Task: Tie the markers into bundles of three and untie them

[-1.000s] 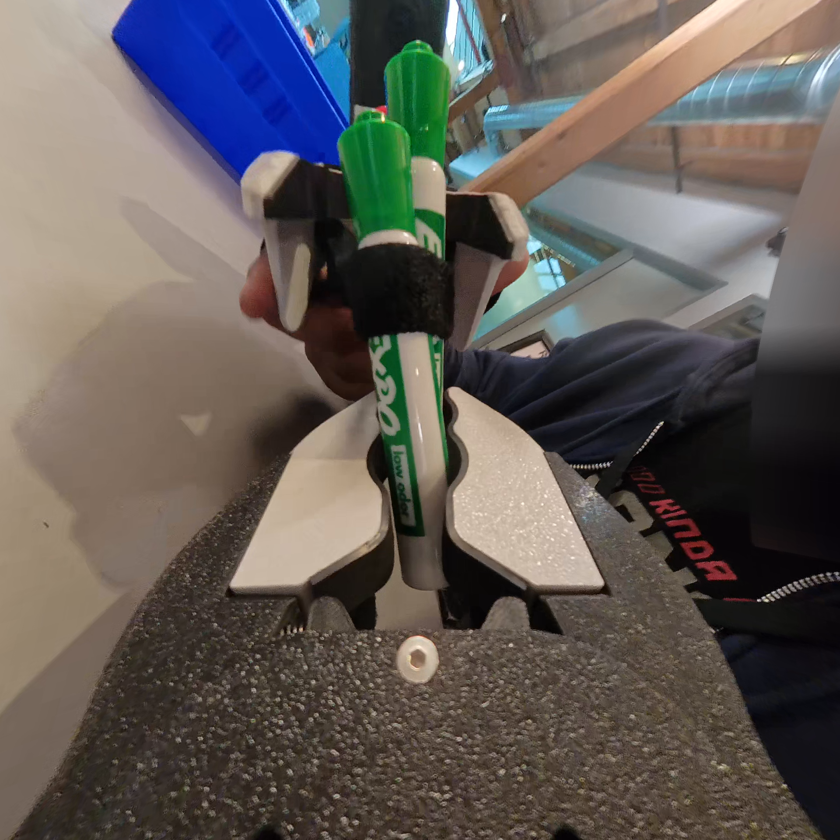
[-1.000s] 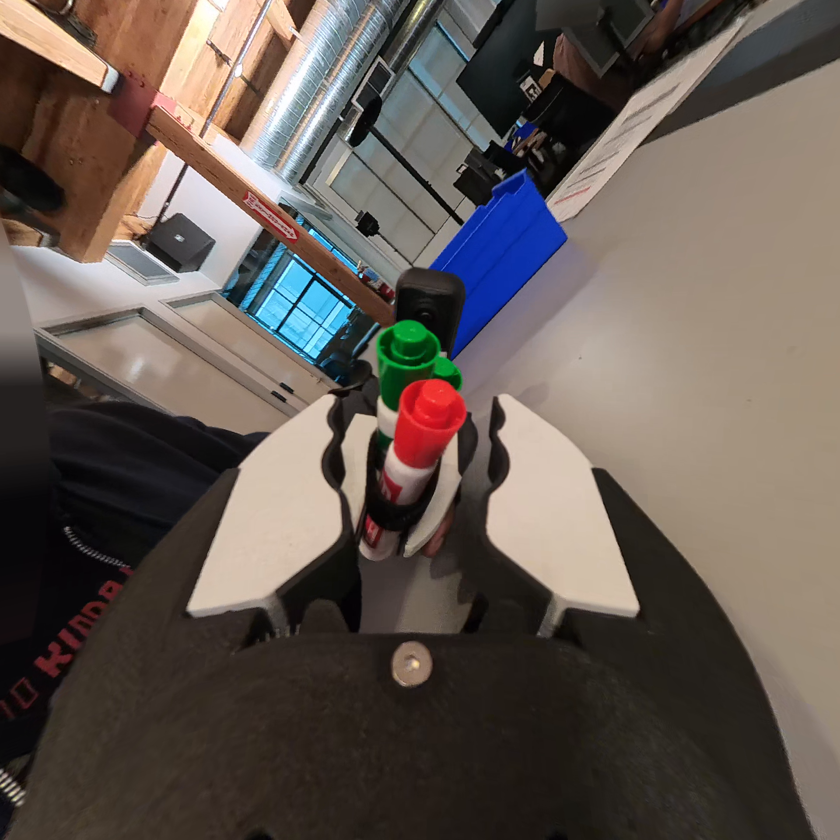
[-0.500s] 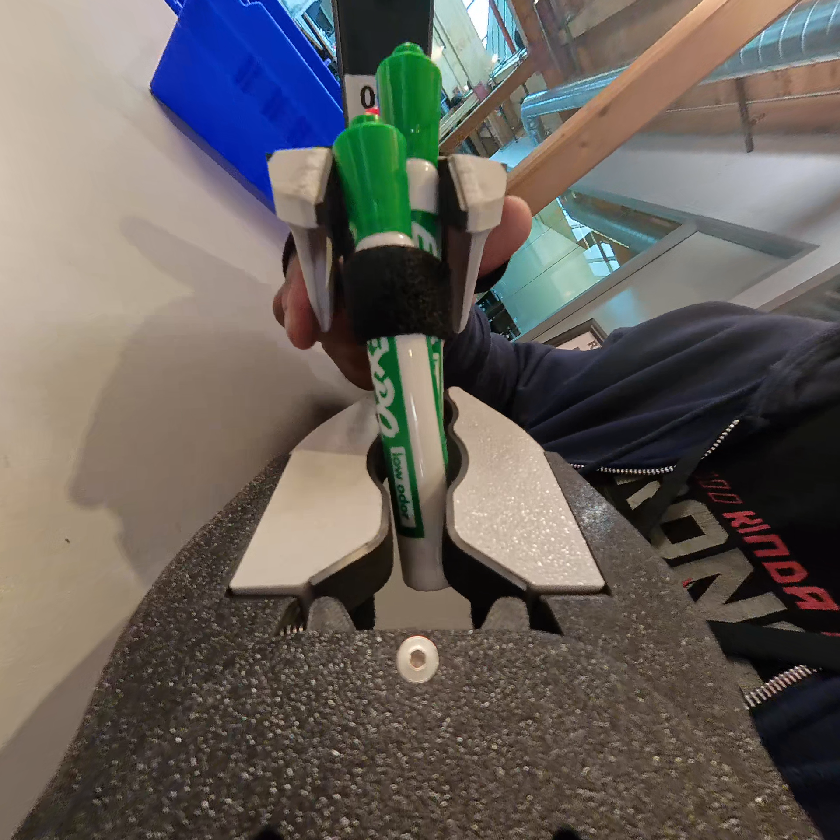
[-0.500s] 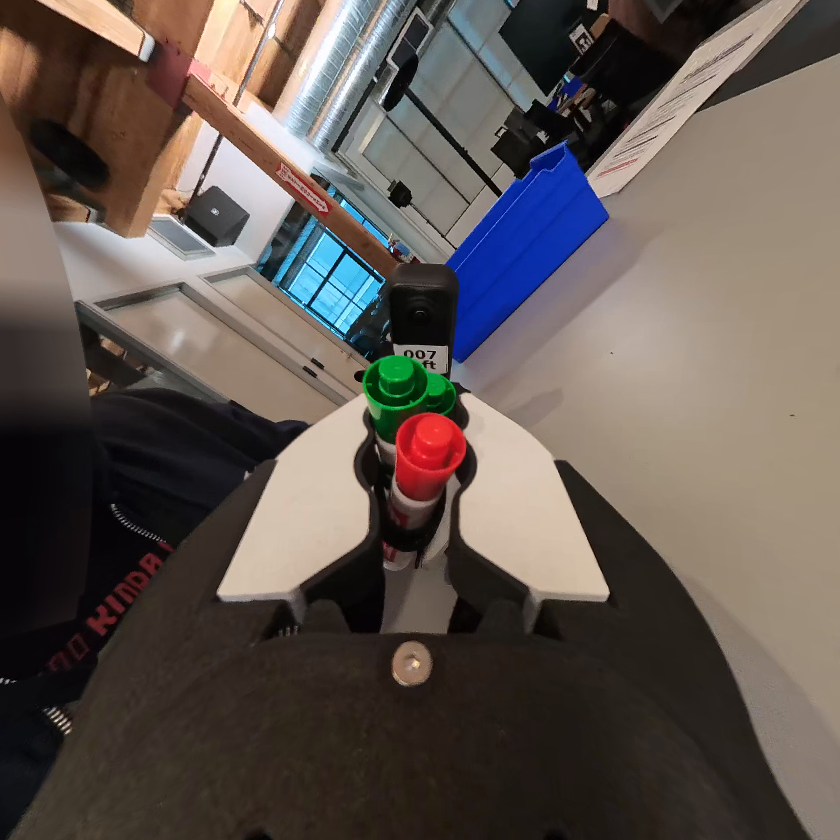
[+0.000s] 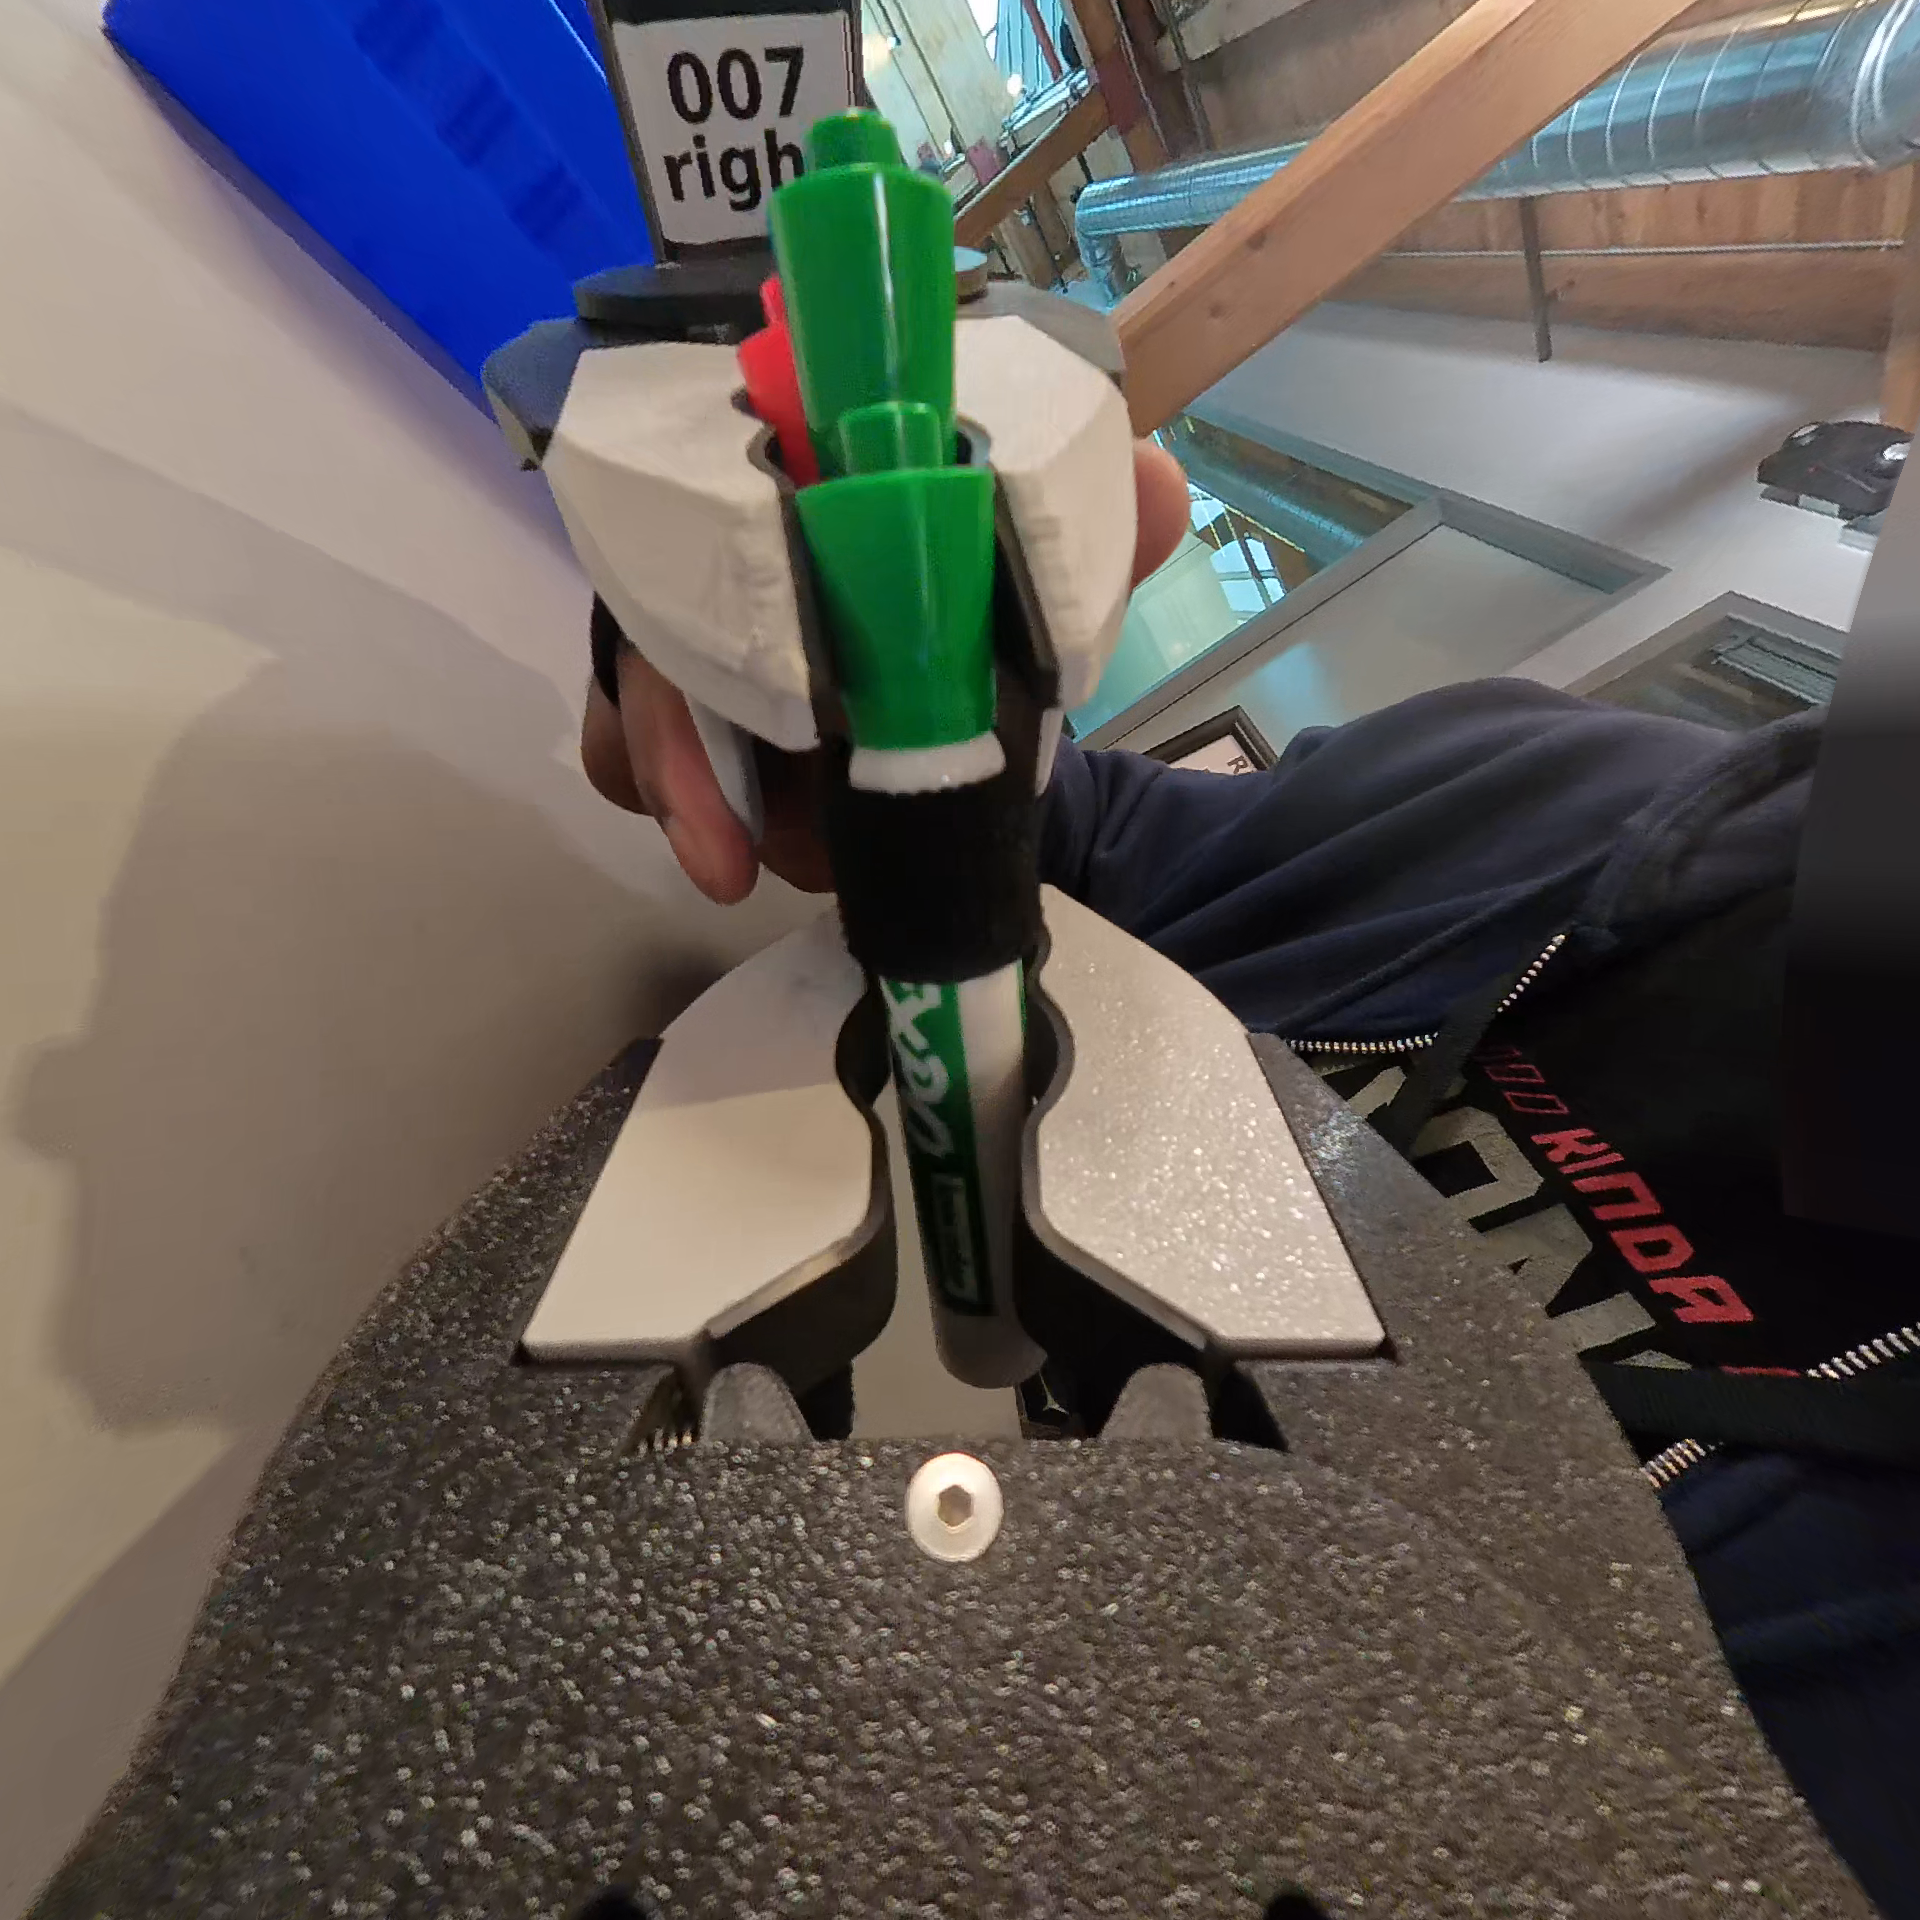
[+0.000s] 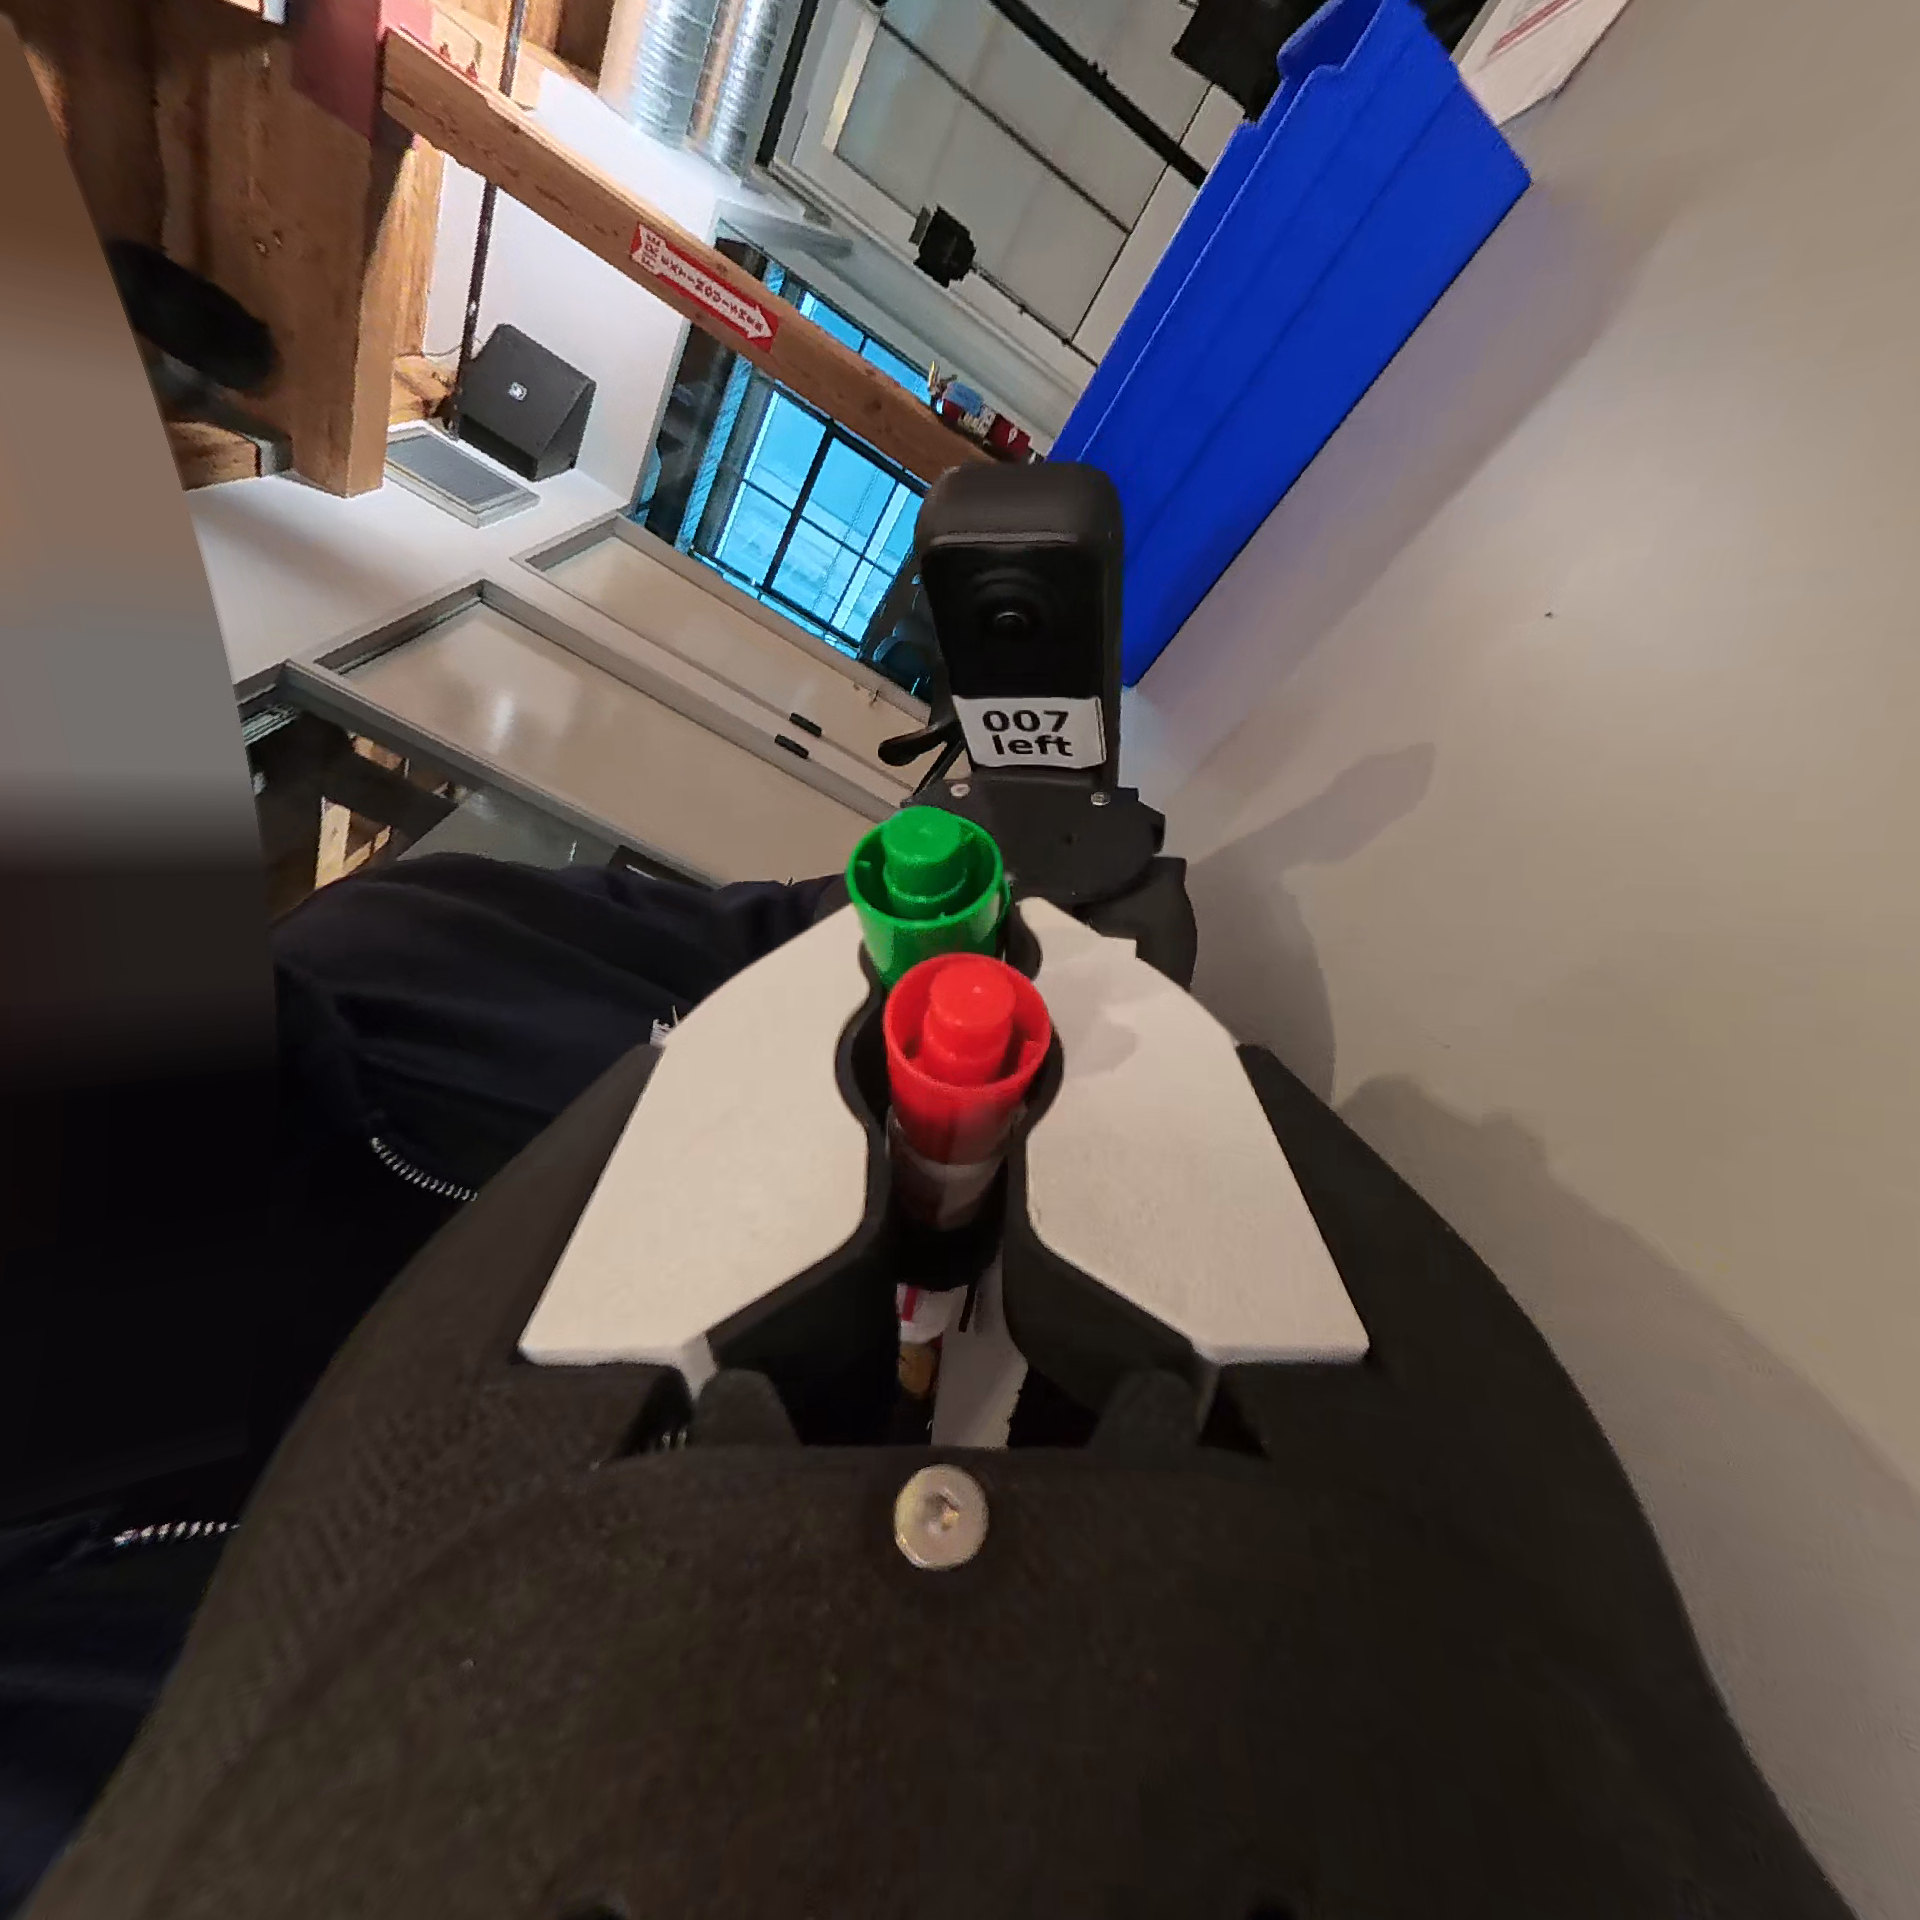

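Left gripper (image 5: 951,1049) is clamped on the barrel end of the marker bundle (image 5: 914,748). Right gripper (image 6: 951,1060) is clamped on the cap end, far side of the black strap (image 5: 935,883), likely bracing both ends so the strap can be worked.

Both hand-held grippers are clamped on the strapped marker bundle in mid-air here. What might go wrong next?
1. The left hand-held gripper pinches only one green marker's barrel below the black strap; a pull might slide that marker out of the bundle.
2. The right hand-held gripper covers the cap end around the red marker, so the strap is hard to reach.
3. If either lets go, the bundle could drop onto the table.
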Action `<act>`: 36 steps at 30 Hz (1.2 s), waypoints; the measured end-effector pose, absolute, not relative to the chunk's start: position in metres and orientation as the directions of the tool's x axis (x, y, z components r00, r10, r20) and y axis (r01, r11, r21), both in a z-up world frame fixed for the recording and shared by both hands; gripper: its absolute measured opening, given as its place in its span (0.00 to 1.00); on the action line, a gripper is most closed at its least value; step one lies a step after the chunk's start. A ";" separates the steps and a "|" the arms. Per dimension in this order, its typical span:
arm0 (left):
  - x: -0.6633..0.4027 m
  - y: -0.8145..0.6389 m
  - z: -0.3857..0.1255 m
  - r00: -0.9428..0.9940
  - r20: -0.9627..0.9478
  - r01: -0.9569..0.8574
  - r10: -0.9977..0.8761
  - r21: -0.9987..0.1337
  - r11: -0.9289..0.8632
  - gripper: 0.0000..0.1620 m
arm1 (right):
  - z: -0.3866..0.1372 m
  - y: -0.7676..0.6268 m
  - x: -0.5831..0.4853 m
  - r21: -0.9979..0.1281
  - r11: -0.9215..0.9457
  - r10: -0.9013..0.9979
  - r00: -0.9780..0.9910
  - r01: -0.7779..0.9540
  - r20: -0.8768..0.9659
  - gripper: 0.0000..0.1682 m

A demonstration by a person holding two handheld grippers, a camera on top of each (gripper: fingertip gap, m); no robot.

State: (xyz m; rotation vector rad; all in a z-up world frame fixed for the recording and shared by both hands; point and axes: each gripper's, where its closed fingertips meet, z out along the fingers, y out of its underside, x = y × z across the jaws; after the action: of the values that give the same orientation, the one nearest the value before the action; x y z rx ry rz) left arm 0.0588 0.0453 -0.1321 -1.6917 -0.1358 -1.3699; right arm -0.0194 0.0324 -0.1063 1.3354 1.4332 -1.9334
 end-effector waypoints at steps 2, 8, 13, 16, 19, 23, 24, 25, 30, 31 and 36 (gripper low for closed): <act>0.059 0.047 -0.130 0.367 0.824 0.617 -0.432 -0.563 -0.550 0.13 | -0.104 0.030 -0.019 -0.553 -0.391 0.234 -0.502 0.736 -0.833 0.12; 0.059 0.044 -0.117 0.207 0.888 0.763 -0.410 -0.409 -0.500 0.12 | -0.084 0.061 -0.025 -0.819 -0.363 0.487 -0.658 0.445 -0.574 0.37; 0.047 0.043 -0.111 0.109 0.914 0.844 -0.391 -0.293 -0.449 0.12 | -0.079 0.058 -0.001 -0.997 0.033 0.635 -0.772 0.071 -0.034 0.62; 0.046 0.040 -0.109 0.081 0.917 0.840 -0.391 -0.274 -0.469 0.12 | -0.090 0.046 0.006 -0.971 0.240 0.611 -0.778 0.005 0.147 0.72; 0.058 0.037 -0.111 0.098 0.919 0.793 -0.381 -0.304 -0.528 0.12 | -0.095 0.038 0.006 -0.968 0.250 0.564 -0.817 0.028 0.122 0.74; 0.066 0.034 -0.111 0.078 0.924 0.780 -0.374 -0.290 -0.555 0.12 | -0.107 0.025 0.015 -0.962 0.266 0.461 -0.885 0.065 0.067 0.75; 0.067 0.034 -0.113 0.084 0.928 0.774 -0.362 -0.290 -0.563 0.12 | -0.110 0.021 0.016 -0.957 0.285 0.454 -0.887 0.054 0.085 0.76; 0.067 0.034 -0.116 0.086 0.933 0.772 -0.350 -0.284 -0.569 0.12 | -0.111 0.020 0.015 -0.954 0.296 0.454 -0.885 0.045 0.099 0.76; 0.070 0.033 -0.119 0.065 0.940 0.757 -0.336 -0.266 -0.596 0.12 | -0.112 0.020 0.015 -0.958 0.284 0.454 -0.886 0.038 0.099 0.71; 0.071 0.033 -0.118 0.063 0.939 0.752 -0.339 -0.268 -0.602 0.12 | -0.111 0.020 0.016 -0.959 0.279 0.452 -0.887 0.038 0.096 0.70; 0.072 0.036 -0.120 0.079 0.940 0.745 -0.330 -0.276 -0.607 0.12 | -0.113 0.020 0.018 -0.955 0.296 0.445 -0.889 0.030 0.110 0.65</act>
State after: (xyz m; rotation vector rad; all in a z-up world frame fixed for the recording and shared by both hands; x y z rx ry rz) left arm 0.0720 0.0360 -0.1198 -1.5359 -0.4285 -1.6544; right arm 0.0185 0.0200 -0.1133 0.5401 2.7953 -2.0454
